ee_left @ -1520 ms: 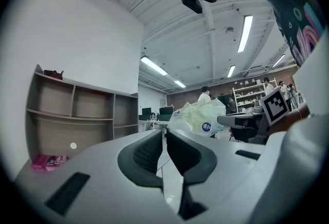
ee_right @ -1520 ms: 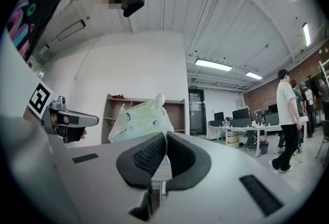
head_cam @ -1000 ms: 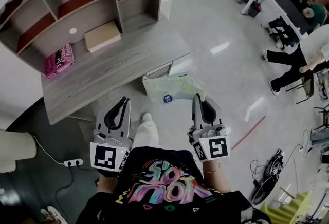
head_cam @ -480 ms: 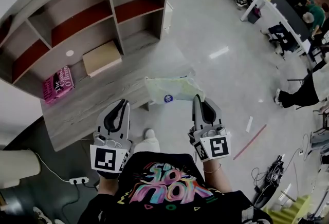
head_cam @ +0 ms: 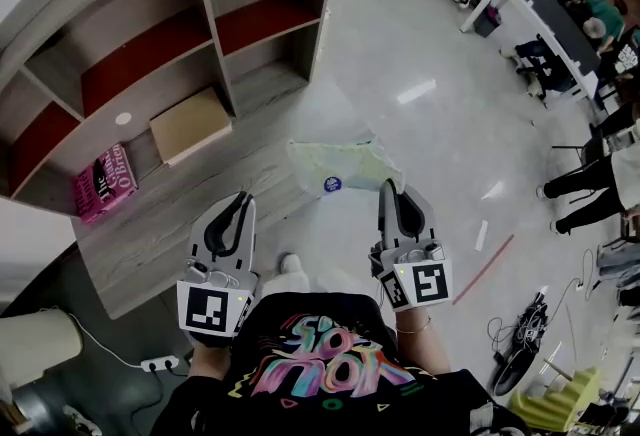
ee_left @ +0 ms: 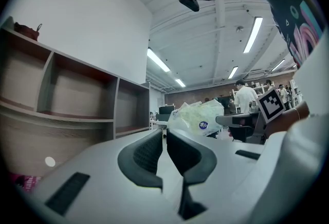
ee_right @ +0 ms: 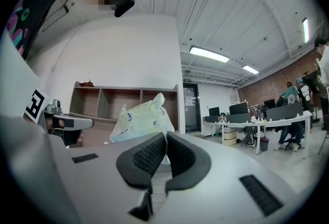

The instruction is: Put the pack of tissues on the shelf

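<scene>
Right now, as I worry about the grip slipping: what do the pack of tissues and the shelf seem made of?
The pack of tissues: thin plastic film, seemingly slightly glossy, judging by its crinkled, puckered end. The shelf: matte grey wood-grain board, probably laminate, given the streaky grain; some inner panels are red.

R gripper w/ jaws pinched on the pack of tissues (by its plastic edge), shelf behind, desks at right.
</scene>
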`<move>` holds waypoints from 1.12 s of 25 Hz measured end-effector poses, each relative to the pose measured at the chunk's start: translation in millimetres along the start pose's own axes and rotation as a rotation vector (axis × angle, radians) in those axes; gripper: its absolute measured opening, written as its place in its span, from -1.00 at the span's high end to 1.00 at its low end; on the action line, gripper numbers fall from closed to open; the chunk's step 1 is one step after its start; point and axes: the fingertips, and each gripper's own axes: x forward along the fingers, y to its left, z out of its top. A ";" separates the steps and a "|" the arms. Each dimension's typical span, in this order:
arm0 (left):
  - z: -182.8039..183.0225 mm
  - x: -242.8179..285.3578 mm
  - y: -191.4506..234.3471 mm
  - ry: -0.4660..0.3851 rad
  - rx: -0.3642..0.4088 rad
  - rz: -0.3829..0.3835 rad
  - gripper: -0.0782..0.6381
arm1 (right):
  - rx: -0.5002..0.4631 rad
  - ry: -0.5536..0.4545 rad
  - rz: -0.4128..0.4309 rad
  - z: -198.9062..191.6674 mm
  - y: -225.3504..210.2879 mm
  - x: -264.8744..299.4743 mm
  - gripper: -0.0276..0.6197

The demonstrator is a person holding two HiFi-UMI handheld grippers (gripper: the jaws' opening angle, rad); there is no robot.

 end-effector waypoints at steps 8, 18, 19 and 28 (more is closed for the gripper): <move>-16.2 26.1 13.4 0.043 -0.025 -0.002 0.66 | 0.013 0.026 -0.024 -10.0 -22.0 28.7 0.86; -27.7 93.5 51.9 0.038 -0.028 0.061 0.66 | 0.021 0.026 0.066 -24.8 -40.9 121.2 0.86; -25.7 100.6 55.8 0.036 -0.028 0.071 0.66 | 0.019 0.025 0.081 -23.1 -42.7 131.9 0.86; -2.0 172.5 90.1 0.003 -0.016 0.185 0.66 | -0.005 0.022 0.214 -1.5 -70.6 228.7 0.86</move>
